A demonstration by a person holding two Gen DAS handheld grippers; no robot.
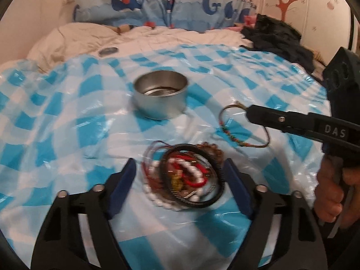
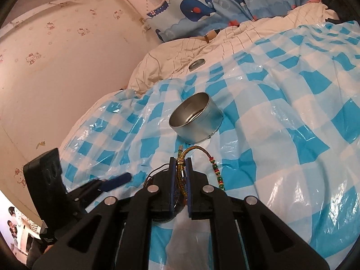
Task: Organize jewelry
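Nearest the lens, the left gripper point(image 1: 180, 175) stands spread, its blue pads either side of a tangled jewelry pile point(image 1: 183, 177) w/o pressing it: white bead strand, red cords, black ring, brown beads, all lying between the fingers on the blue-checked plastic sheet point(image 1: 67, 117). Up and to the right of those fingers the right gripper point(image 2: 180, 164) is clenched on a woven bracelet point(image 2: 180, 173), the gold-brown cord pinched between the pads, a beaded red-green tail hanging off to the right. In the left wrist view the bracelet's loop point(image 1: 244, 126) dangles below that gripper's tip, apparently clear of the pile. The metal tin point(image 2: 195, 120), open and seemingly empty, sits just ahead of the right gripper, beyond the left one; a lid-like disc point(image 2: 196, 64) lies farther back on the quilt point(image 2: 171, 54).

Likely step: carrying the bracelet to the tin. Risks, as judged: grip is on a thin cord near the knot, so a quick swing could slip it; the hanging tail may snag the tin's rim and tip the light tin on the soft, slick sheet. If the left gripper closes now it may take several tangled pieces at once.
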